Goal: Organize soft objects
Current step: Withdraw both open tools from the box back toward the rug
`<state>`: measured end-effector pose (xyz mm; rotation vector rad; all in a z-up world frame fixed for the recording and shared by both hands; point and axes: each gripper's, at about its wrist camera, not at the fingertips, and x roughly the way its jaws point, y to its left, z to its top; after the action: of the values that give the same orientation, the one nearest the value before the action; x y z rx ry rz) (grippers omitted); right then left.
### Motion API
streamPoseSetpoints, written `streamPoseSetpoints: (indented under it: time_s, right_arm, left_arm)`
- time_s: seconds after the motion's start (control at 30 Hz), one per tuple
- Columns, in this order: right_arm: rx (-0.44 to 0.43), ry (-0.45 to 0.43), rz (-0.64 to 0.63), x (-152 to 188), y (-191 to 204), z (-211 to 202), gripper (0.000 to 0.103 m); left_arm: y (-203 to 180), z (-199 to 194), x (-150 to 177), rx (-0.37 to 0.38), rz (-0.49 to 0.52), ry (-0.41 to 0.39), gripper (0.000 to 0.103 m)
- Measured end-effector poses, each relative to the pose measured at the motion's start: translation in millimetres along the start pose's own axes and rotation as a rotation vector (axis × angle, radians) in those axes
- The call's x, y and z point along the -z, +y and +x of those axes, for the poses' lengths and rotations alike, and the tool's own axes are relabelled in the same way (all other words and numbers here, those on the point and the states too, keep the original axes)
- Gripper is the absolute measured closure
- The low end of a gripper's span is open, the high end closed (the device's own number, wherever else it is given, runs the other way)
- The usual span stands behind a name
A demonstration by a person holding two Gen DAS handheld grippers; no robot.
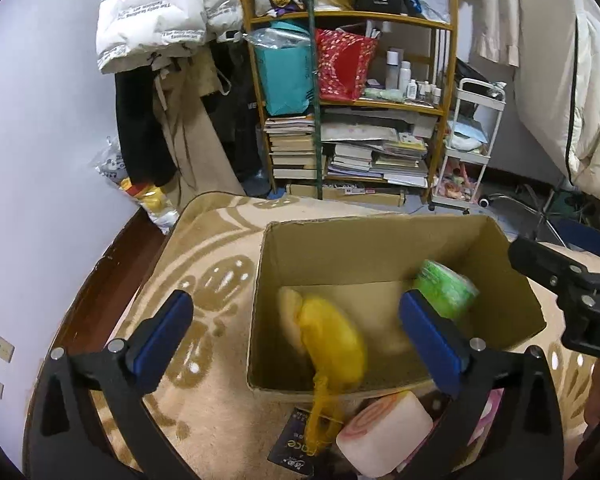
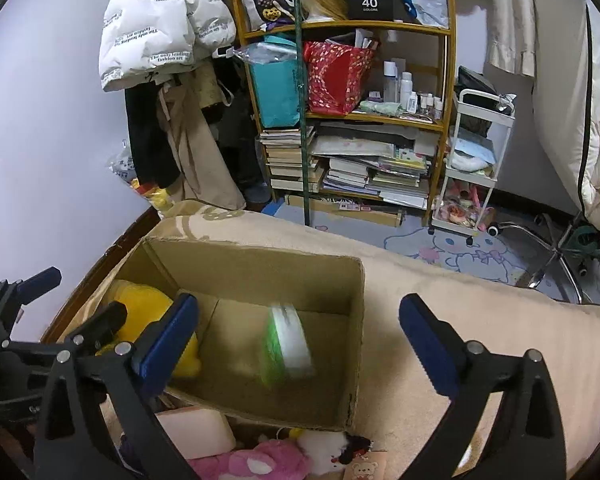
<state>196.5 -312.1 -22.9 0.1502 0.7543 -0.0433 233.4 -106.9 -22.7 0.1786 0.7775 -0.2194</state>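
Left wrist view: left gripper (image 1: 296, 344) with fingers spread wide, pinching nothing, poised over the cardboard box (image 1: 380, 240) on the beige blanket (image 1: 204, 280). Blurred yellow plush (image 1: 332, 344) inside the box against its near wall, its cord draped over the rim; green pack (image 1: 444, 288) blurred too, at the far right corner. Right gripper (image 2: 300, 336) likewise spread and empty above the box. Outside the near wall, still waiting: the swirl cushion (image 1: 384, 432) and, in the right wrist view, the pink plush (image 2: 256, 460).

Likely trouble from here: cord over the rim snagging a finger and dragging the yellow plush back out; the two grippers close together above the box, so a clash on reaching for the same toy; a shove against the light box sliding it across the soft blanket.
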Motion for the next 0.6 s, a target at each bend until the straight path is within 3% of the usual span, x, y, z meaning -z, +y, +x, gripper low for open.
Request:
streamPoseSetpoints:
  time_s: [0.4,0.6]
  right_arm:
    - [-0.010,0.005,0.073,-6,-13,-30,0.000]
    - [0.038,0.004,0.035,4,-10,-49,0.000]
  left_arm:
    - [17,-32,11,-0.016,-0.006,0.001,0.001]
    - [26,-51,25,-0.036,-0.008,0.004,0.001]
